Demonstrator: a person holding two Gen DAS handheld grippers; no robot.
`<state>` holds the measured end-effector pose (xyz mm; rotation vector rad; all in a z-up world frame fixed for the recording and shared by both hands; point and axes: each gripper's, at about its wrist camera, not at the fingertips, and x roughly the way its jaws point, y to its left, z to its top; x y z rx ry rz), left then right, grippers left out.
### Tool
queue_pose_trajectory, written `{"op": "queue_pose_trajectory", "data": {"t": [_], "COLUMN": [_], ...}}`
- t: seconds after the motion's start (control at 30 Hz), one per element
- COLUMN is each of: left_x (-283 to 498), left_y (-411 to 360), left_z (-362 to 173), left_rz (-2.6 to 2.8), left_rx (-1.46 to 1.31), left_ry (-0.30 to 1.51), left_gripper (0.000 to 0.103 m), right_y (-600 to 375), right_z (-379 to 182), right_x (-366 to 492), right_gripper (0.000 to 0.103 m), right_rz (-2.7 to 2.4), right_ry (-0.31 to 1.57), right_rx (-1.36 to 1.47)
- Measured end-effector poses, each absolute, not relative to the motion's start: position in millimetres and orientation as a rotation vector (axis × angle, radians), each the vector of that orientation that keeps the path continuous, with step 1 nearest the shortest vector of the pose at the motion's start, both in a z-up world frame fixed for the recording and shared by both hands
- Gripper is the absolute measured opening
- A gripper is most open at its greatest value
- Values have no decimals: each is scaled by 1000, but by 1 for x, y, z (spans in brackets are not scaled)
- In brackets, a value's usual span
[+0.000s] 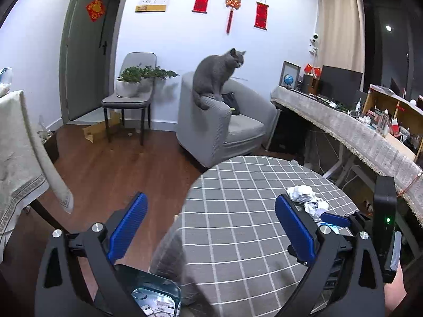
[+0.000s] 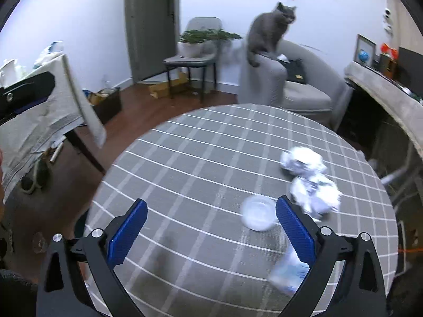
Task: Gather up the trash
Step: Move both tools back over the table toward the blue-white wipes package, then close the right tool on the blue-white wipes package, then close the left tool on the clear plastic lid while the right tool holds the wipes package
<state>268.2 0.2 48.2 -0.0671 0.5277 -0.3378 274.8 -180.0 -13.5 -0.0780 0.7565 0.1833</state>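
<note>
Trouble looked likeliest from the clear plastic bottle (image 2: 267, 233), lying beside crumpled white paper wads (image 2: 309, 179) on the round grey checked table (image 2: 201, 158) near its edge: both the right gripper (image 2: 211, 233) and left gripper (image 1: 210, 227) gaped wide, empty, so a nudge might roll it off.

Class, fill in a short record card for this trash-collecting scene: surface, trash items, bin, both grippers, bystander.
surface: round table with grey checked cloth
trash: crumpled paper wads, clear plastic cup lying near them
bin: glass-like container below the table edge, partly seen
left gripper: jaws apart, holding nothing
right gripper: jaws apart, holding nothing
bystander: grey cat on armchair
</note>
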Motion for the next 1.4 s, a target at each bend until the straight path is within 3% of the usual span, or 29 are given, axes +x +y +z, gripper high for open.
{"op": "queue_pose_trajectory", "data": {"t": [0.8,0.9,0.97,1.4], "left_x": [280,282,284,293], "left_y": [-86,-96,-104,-152], "left_z": [21,14,10,-19], "left_rz": [-398,-404,-409,-473], "left_rx": [22,34,45,102], "left_ry": [605,625,637,697], "left_gripper": [99,99,99,98], "right_y": [-270,-272,-271,-304], "right_z": [-56,-56,-54,-48], "right_x": [275,271,268,252], "right_gripper": [99,89,77,63], "right_rz": [58,65,73,182], "right_ry": [903,892,881,857], "right_rx": [21,-1,-18,71]}}
